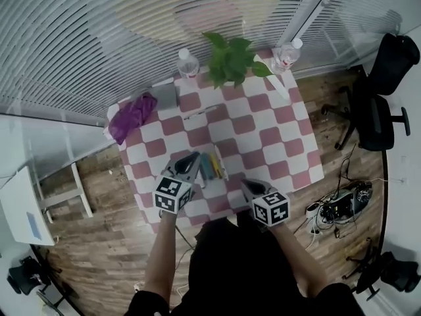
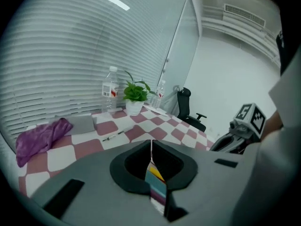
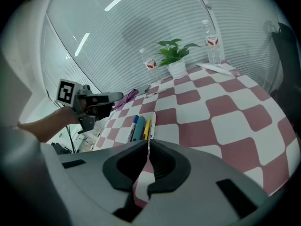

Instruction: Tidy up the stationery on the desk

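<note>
A bunch of coloured markers [image 1: 212, 166] lies side by side near the front middle of the checked table [image 1: 276, 137]; the right gripper view shows the markers [image 3: 140, 127] just past the jaws. A single pen [image 1: 200, 112] lies further back. My left gripper [image 1: 195, 157] hovers at the markers' left end, its jaws shut tip to tip [image 2: 151, 142] with nothing gripped; marker colours [image 2: 156, 185] show through the slit below. My right gripper [image 1: 245, 183] sits to the markers' right near the front edge, shut [image 3: 148, 142] and empty.
A purple cloth [image 1: 131, 116] and a grey pouch [image 1: 164, 96] lie at the back left. A potted plant [image 1: 231, 61] and two water bottles [image 1: 188, 63] [image 1: 287, 54] stand along the back edge. An office chair [image 1: 378, 104] and cables [image 1: 339, 206] are on the floor at right.
</note>
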Demonstrator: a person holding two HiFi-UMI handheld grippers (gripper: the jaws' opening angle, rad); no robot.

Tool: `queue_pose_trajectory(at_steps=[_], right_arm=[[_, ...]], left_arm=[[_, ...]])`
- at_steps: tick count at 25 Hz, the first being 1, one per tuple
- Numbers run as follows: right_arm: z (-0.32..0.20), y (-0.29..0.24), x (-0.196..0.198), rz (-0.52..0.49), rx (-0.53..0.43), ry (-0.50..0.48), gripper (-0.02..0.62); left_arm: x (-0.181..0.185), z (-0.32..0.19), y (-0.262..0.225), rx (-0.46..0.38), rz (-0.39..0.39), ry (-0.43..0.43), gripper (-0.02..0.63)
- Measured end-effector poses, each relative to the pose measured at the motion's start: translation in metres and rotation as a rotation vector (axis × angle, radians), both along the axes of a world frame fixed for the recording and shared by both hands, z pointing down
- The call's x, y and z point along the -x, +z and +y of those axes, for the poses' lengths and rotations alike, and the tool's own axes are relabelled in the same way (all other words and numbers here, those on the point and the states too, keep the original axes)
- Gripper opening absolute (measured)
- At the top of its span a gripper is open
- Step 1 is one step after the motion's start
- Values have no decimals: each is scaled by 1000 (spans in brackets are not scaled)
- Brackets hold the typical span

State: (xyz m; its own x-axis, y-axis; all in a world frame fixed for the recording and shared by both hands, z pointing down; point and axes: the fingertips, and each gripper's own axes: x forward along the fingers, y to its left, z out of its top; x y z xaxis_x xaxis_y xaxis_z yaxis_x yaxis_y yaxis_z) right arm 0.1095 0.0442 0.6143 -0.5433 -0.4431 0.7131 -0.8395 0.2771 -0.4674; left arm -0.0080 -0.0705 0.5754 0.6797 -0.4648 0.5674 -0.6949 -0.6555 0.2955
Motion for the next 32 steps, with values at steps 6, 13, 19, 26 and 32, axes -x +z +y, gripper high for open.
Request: queue_pose_trajectory(at_steps=[6,13,19,26,32], right_arm=[[-12,0,-15,-37,6,-88,22],[-34,-7,-40,-22,-14,-148,21],[-43,1,-66,-1,12,-120,21],[-50,3,-80,17,16,-97,21],[-49,5,-85,14,21,-76,21]], left_arm=[[-10,-49,29,-13,-131,29,34],[-30,-97,55,-38,-264,128,34],[-43,-127,80,-24,-360,221,116],[-48,-137,117,-19,-515,364,138],[-46,-136,128,-19,-580,395,129]])
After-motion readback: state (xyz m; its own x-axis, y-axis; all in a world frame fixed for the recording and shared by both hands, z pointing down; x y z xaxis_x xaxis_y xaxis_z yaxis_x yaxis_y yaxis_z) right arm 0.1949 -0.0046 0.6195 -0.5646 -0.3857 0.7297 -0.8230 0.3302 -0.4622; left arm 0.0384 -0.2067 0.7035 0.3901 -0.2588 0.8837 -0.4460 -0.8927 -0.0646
